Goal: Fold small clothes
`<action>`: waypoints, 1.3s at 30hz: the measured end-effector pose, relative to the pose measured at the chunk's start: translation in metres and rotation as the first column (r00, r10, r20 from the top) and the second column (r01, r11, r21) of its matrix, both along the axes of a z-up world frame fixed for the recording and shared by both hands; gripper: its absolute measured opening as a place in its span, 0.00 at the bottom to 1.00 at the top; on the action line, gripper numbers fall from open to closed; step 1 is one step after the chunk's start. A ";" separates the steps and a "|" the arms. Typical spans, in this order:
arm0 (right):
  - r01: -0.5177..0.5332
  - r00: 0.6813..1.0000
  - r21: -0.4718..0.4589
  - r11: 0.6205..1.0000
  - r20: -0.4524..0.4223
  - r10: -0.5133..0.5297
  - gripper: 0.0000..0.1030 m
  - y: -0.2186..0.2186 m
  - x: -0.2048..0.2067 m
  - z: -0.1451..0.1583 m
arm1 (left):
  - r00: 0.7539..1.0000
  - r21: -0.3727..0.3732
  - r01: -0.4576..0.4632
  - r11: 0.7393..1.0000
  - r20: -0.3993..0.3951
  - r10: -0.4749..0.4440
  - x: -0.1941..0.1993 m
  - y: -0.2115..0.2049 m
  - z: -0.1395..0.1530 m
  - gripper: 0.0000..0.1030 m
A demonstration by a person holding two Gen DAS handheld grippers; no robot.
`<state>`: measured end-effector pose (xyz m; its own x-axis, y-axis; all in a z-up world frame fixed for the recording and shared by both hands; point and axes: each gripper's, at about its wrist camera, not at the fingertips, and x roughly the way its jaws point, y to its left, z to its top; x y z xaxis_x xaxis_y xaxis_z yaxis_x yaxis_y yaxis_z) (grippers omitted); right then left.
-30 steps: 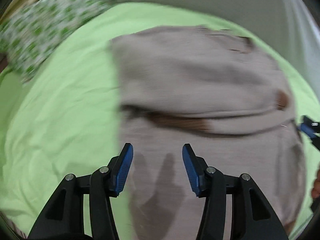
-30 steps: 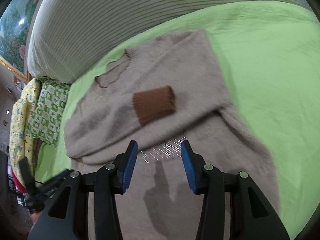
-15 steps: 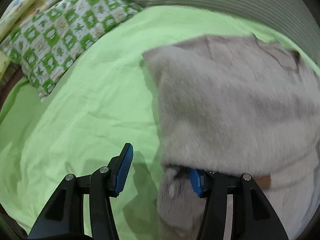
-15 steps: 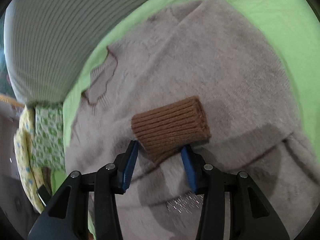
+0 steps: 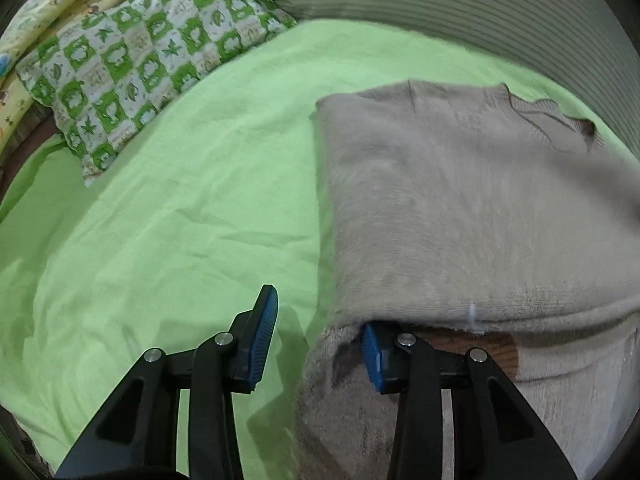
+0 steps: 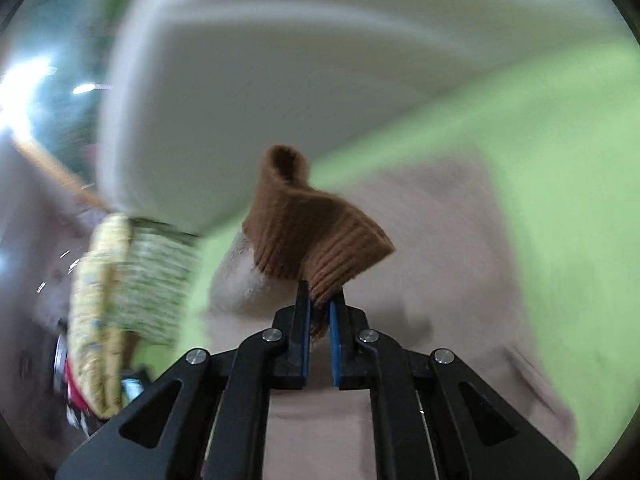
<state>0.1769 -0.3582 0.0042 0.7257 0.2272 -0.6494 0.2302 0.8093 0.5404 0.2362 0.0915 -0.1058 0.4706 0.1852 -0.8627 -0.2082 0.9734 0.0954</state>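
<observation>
The right tool has clamped and lifted the brown cuff off the sweater, while the left tool gapes wide at its edge, so the sleeve fold is underway and next wants laying flat.

left gripper right fingertip under sweater fold

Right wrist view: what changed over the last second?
The right gripper, open above the sweater a second ago, came down and shut on the brown cuff, now lifted off the sweater. The left gripper shifted to the sweater's left edge, one finger under the fold. It stays open; the green sheet is unchanged.
</observation>
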 end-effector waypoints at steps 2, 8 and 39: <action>0.051 0.996 0.023 0.998 -0.077 -0.049 0.09 -0.013 -0.006 -0.031 | 1.000 0.005 0.009 1.000 0.005 -0.009 -0.003 -0.003 0.002 0.36; 0.031 0.998 -0.002 1.000 -0.053 -0.031 0.09 0.002 -0.006 -0.025 | 1.000 -0.023 -0.007 1.000 0.019 0.007 -0.008 0.002 0.005 0.34; -0.024 0.976 -0.066 0.998 -0.217 0.009 0.14 0.011 -0.011 -0.061 | 0.985 -0.314 -0.167 0.935 -0.011 0.172 -0.028 0.054 -0.012 0.37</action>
